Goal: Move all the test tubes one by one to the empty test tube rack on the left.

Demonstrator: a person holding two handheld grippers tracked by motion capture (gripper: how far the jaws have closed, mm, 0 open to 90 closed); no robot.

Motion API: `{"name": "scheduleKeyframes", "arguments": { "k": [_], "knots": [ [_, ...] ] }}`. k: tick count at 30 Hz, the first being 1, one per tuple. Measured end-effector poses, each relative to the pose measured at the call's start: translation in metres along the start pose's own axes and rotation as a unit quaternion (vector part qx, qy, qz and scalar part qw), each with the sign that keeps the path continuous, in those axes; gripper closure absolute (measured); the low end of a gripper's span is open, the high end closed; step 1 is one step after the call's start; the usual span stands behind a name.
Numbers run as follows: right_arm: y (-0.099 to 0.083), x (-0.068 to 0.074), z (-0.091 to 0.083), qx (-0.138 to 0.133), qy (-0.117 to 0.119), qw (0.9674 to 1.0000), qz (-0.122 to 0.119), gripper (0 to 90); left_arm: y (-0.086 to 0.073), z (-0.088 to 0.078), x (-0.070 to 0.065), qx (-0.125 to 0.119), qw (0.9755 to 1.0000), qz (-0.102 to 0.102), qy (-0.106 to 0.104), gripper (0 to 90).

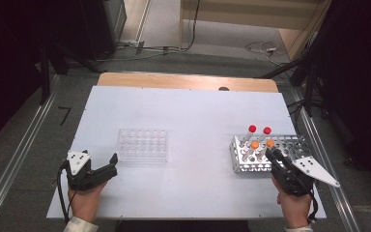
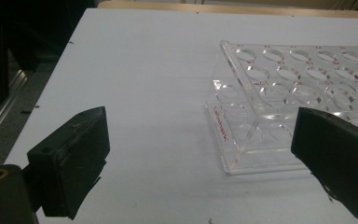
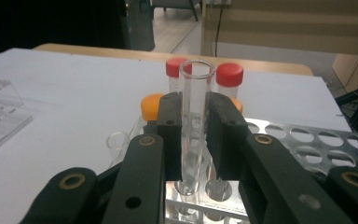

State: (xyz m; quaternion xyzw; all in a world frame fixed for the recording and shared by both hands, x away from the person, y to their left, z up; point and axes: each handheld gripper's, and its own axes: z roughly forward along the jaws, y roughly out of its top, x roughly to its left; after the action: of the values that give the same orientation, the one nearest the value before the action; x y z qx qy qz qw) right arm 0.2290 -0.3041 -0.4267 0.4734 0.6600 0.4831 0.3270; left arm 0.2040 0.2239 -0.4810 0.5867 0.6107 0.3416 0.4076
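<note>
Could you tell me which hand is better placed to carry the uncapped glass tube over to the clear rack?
Right. The right gripper is already shut on the uncapped tube above the metal rack. The left gripper is open beside the clear rack, holding nothing.

Two red-capped tubes (image 1: 251, 129), two orange-capped tubes (image 1: 254, 145), two racks (image 1: 142, 144).
</note>
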Motion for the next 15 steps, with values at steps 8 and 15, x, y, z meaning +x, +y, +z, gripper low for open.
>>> {"name": "scheduleKeyframes", "arguments": {
  "k": [8,15],
  "knots": [
    [0.004,0.005,-0.016,-0.006,0.021,0.9998,-0.001,73.5,0.002,-0.004,-0.003,0.0,1.0,0.003,-0.007,4.7],
    [0.002,0.022,-0.021,0.003,0.054,0.9984,-0.013,73.4,0.004,-0.005,-0.006,0.001,0.9999,0.0,-0.017,4.7]
  ]
}}
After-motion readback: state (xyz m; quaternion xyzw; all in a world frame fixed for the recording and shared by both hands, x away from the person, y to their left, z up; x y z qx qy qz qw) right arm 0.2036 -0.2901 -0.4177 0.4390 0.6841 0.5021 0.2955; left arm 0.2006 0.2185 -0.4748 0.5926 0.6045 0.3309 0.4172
